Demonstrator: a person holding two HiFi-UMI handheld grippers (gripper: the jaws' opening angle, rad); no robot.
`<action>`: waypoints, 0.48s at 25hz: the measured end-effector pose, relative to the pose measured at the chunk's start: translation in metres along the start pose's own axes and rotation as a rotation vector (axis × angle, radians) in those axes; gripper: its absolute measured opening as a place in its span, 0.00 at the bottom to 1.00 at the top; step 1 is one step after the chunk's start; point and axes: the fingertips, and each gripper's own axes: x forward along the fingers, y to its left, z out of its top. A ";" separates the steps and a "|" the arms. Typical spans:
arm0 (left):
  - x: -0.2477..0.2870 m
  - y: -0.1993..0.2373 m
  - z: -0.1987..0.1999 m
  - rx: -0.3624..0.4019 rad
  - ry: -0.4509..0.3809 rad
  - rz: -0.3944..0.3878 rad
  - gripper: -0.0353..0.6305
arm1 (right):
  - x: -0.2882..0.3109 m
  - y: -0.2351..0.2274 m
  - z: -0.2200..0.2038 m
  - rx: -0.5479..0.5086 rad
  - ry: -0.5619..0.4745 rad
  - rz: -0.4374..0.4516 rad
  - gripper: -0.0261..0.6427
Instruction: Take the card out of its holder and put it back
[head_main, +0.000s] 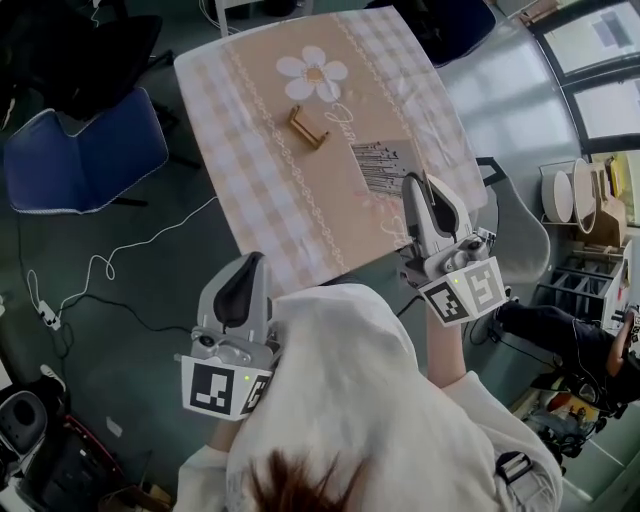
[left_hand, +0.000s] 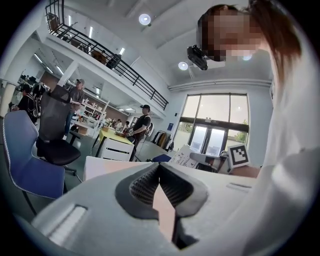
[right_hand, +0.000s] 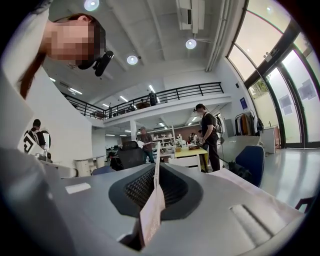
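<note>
We look down on a small counter (head_main: 270, 215) under a beige checked cloth with a white daisy (head_main: 312, 72) printed near its far end. It stands on a grey-green floor in a tall room with a railed mezzanine, round ceiling lights and big windows. A few people stand at desks far behind.

The wooden card holder (head_main: 308, 127) sits near the middle of the cloth, just below the daisy. The card (head_main: 383, 163) is out of it, off to the holder's right over the counter's right side. The right hand-held gripper (head_main: 415, 182) has its jaws pressed narrow on the card's near edge, and that gripper's own view shows the card edge-on between the pads.

The left hand-held gripper (head_main: 250, 265) hangs off the counter's near corner over the floor. Its tips are together and we see nothing held between them.

A blue chair (head_main: 80, 160) stands left of the counter, a grey chair (head_main: 522, 240) is just right of it, and a white cable (head_main: 130, 255) snakes across the floor. The person's white hood (head_main: 370, 400) covers the lower middle of the head view.
</note>
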 end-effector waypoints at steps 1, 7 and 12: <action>-0.002 0.002 0.000 -0.005 0.000 0.008 0.05 | 0.008 -0.001 0.002 -0.002 -0.006 0.005 0.07; -0.011 0.024 0.008 -0.090 -0.048 0.120 0.05 | 0.049 -0.002 0.005 -0.011 -0.007 0.045 0.07; -0.019 0.041 0.002 -0.079 -0.025 0.164 0.05 | 0.074 -0.004 -0.003 0.004 0.011 0.050 0.07</action>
